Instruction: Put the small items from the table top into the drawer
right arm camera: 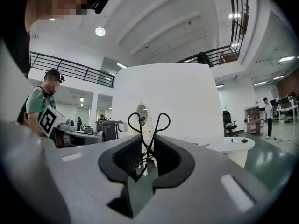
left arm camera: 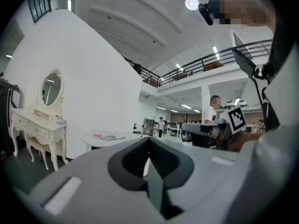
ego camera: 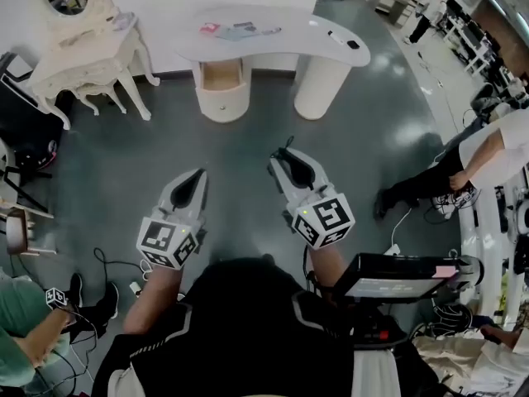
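One pair of scissors point(right arm camera: 149, 125) is clamped in the right gripper point(right arm camera: 145, 158); the left gripper point(left arm camera: 149, 158) is closed, empty. Both point level, well short of the worktop point(ego camera: 289, 52) with one open drawer point(ego camera: 221, 74) and about five small items point(ego camera: 237, 31)

The left tool point(left arm camera: 149, 143), jaws together, points toward a white curved table point(left arm camera: 89, 141), a mirrored dressing table point(left arm camera: 37, 127) left of it.

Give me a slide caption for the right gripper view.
Right gripper pinching small black metal scissors, loop handles forward, white curved desk beyond.
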Action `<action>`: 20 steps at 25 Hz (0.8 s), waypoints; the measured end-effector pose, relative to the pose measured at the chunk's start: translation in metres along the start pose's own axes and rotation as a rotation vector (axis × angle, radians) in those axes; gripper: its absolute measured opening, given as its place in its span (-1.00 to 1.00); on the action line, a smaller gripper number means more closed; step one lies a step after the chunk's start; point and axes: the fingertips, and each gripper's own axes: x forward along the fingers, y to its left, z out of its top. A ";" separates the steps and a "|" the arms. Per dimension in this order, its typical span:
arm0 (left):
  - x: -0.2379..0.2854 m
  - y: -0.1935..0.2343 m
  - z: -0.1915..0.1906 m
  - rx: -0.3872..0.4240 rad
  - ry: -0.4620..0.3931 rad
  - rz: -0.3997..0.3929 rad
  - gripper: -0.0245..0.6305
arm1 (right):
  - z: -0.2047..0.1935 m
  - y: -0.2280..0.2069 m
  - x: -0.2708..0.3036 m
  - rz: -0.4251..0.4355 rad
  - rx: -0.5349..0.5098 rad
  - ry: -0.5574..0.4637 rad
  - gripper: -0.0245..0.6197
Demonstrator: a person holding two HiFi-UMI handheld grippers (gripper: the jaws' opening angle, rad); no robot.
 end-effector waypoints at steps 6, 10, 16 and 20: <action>-0.011 0.010 -0.002 -0.016 -0.001 -0.002 -0.93 | 0.001 0.013 0.008 -0.001 -0.020 0.001 -0.66; -0.020 0.022 -0.002 -0.041 0.002 0.000 -0.93 | 0.000 0.024 0.016 0.001 -0.022 0.019 -0.66; -0.036 0.054 -0.004 -0.031 -0.003 -0.013 -0.93 | -0.006 0.046 0.036 -0.019 -0.024 0.035 -0.66; -0.044 0.069 -0.001 -0.036 -0.006 -0.035 -0.93 | -0.006 0.060 0.045 -0.039 -0.023 0.041 -0.65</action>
